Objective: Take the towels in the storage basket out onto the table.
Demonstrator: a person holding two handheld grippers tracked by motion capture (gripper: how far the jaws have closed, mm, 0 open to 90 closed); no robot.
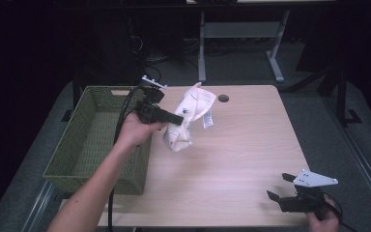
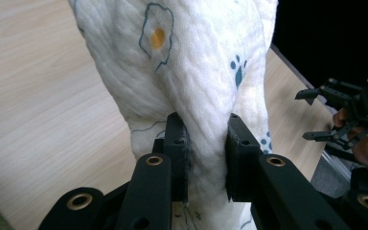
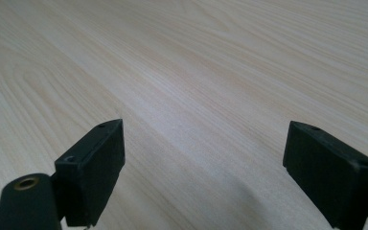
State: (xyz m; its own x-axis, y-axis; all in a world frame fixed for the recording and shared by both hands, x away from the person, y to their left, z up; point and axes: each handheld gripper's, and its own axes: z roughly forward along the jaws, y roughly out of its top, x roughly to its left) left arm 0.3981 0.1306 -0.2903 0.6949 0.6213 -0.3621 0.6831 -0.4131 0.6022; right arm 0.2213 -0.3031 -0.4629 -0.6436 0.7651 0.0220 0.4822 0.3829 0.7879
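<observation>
Cloth: white, printed, hanging above the surface, just right of the basket, toward 11 o'clock. Left tool is pinching it mid-fold. Right tool is resting at 5 o'clock, jaws spread, holding nothing.

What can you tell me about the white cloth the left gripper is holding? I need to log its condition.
The white cloth looks like soft, quilted cotton, printed with a fried-egg outline with a yellow centre and teal paw prints. A small white tag hangs off one edge. It is bunched and hangs lifted above the table, just right of the green woven basket. The left gripper is shut on a gathered fold, a finger pressing each side. Nothing else touches it.
</observation>
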